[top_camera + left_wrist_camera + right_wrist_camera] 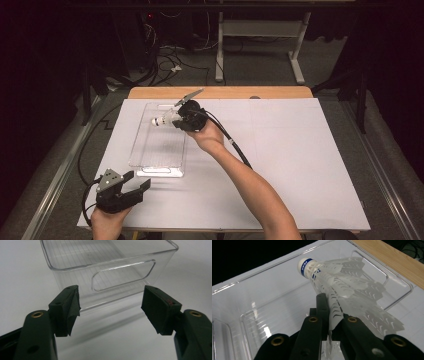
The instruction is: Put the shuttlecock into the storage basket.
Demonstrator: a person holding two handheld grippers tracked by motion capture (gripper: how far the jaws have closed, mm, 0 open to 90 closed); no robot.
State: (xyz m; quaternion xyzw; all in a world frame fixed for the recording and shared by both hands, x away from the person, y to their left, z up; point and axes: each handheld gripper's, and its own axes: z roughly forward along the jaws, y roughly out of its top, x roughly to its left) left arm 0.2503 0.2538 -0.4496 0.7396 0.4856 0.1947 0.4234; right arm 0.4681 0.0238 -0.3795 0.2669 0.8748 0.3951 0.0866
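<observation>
A white shuttlecock (329, 277) with a blue band on its cork (159, 120) hangs over the far part of a clear plastic bin (158, 145). My right gripper (179, 120) is shut on its feather skirt, cork pointing left, and in the right gripper view (332, 315) the jaws pinch the feathers above the bin's floor. My left gripper (136, 183) rests near the table's front left corner, open and holding nothing. In the left gripper view (111, 307) its pads (71, 307) face the bin's near end wall with the handle cutout (122, 275).
White sheets cover the table (280, 165), with a strip of bare wood (220, 92) along the far edge. The right gripper's cable (235, 145) trails across the table beside the forearm. Beyond the table lie floor cables and a desk frame.
</observation>
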